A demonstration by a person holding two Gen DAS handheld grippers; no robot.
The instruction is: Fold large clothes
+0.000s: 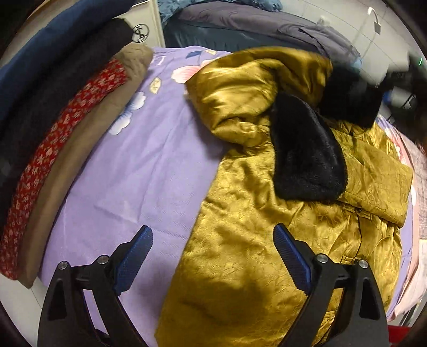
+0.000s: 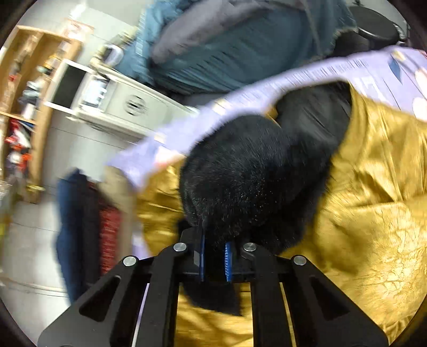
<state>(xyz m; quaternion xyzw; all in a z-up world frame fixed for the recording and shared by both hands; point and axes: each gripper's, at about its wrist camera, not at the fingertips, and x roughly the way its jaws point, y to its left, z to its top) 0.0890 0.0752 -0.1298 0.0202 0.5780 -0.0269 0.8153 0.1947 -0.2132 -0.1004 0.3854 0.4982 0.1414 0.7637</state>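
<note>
A gold satin padded jacket (image 1: pixel 240 213) with a black fur collar (image 1: pixel 307 154) lies crumpled on a purple floral sheet (image 1: pixel 138 170). My left gripper (image 1: pixel 213 240) is open and empty, its blue pads wide apart just above the jacket's lower left edge. My right gripper (image 2: pixel 214 249) is shut on the black fur collar (image 2: pixel 248 170) and holds it up off the gold jacket (image 2: pixel 373 200). In the left wrist view the lifted collar end shows as a dark blur (image 1: pixel 349 96) at the upper right.
A stack of folded clothes, tan (image 1: pixel 88 149), red patterned (image 1: pixel 53 149), black and navy (image 1: pixel 48 45), lies along the sheet's left side. Grey and teal garments (image 1: pixel 253 24) are piled at the back. A white cabinet (image 2: pixel 117 101) and a wooden shelf (image 2: pixel 34 80) stand beyond the bed.
</note>
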